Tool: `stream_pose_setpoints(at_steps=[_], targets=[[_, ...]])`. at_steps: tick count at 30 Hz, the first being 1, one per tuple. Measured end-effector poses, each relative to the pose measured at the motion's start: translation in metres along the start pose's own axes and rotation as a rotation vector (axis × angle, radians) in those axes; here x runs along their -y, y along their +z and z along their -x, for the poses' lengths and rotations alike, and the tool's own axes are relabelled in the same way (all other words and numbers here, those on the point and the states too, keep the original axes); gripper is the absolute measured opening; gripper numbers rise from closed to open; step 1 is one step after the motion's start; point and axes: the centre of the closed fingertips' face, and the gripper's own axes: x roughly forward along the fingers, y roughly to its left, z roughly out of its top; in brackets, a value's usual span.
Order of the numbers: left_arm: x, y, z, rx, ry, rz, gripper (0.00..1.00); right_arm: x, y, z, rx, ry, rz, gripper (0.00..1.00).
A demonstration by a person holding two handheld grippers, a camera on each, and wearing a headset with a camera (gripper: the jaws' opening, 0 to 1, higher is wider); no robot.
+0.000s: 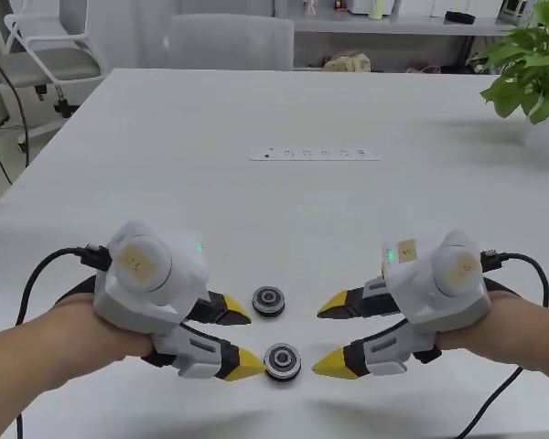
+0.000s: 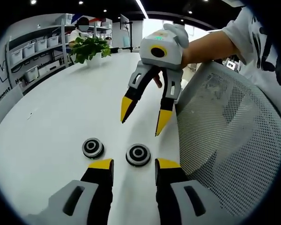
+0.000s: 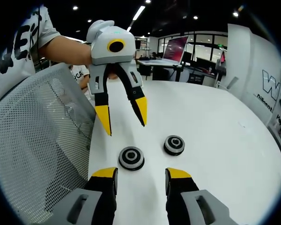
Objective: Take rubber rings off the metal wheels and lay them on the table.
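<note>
The left gripper (image 1: 244,338) sits low over the white surface (image 1: 256,210) with its yellow-tipped jaws apart and nothing between them. The right gripper (image 1: 319,338) faces it from the other side, its jaws also spread and holding nothing. The two point at each other, with a small gap between their tips.

Two metal wheels lie flat on the surface in that gap. The near wheel (image 1: 283,361) lies between the lower jaw tips of both grippers, just beside the left one's tip. The far wheel (image 1: 269,301) lies between the upper jaw tips and is apart from the near wheel. Each wheel has a dark rubber ring (image 1: 283,348) around its rim, and both rings are on their wheels.

In each gripper view the near wheel sits just ahead of that gripper's open jaws, and the far wheel lies off to one side.

Farther up the surface lies a flat white power strip (image 1: 316,154). A leafy green plant (image 1: 531,64) stands at the far right corner. The mesh back of a chair (image 2: 225,140) shows close by in the left gripper view.
</note>
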Motion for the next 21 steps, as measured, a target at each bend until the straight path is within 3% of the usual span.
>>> stream_pose_setpoints(at_steps=[21], targets=[[0.006,0.001,-0.020,-0.024,-0.047,-0.018,0.22,-0.001,-0.004,-0.008,-0.001,0.024,-0.005,0.34]])
